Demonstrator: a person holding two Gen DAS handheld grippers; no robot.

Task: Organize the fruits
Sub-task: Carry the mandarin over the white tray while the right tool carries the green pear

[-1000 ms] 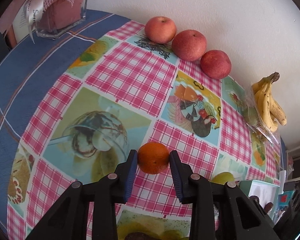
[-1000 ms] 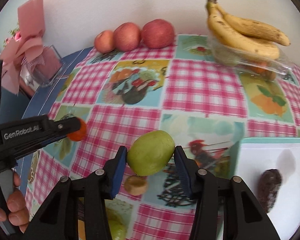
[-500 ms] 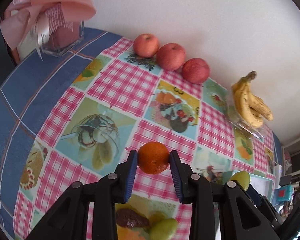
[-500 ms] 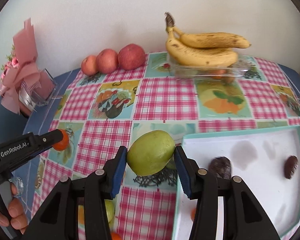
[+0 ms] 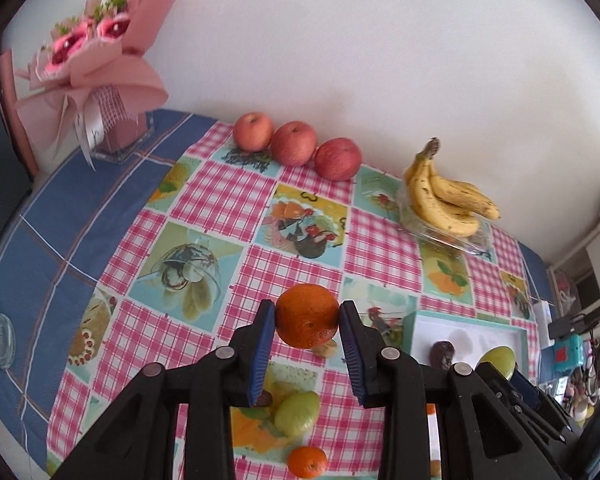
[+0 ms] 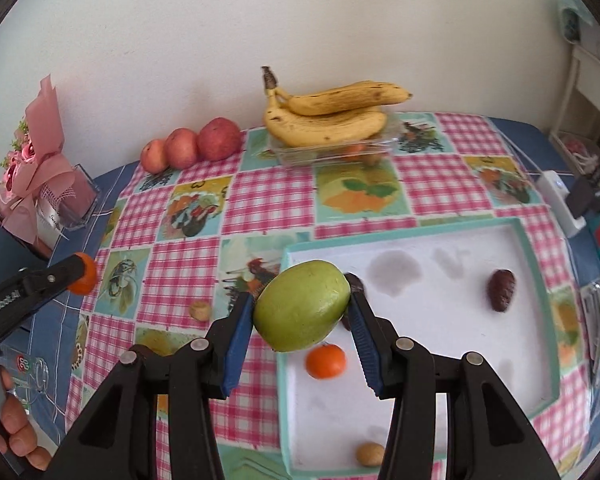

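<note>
The left gripper (image 5: 307, 322) squeezes a round orange tangerine (image 5: 307, 316) – the right gripper (image 6: 302, 314) squeezes a smooth green fruit (image 6: 301, 311) above the white, teal-rimmed tray (image 6: 538, 276).

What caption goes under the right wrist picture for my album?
Right gripper holding a green fruit over the tray, near a small orange.

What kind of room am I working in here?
Most likely a home dining or living area: a table under a fruit-print checked tablecloth against a plain wall, a wrapped flower bouquet, and bananas beside three apples.
</note>
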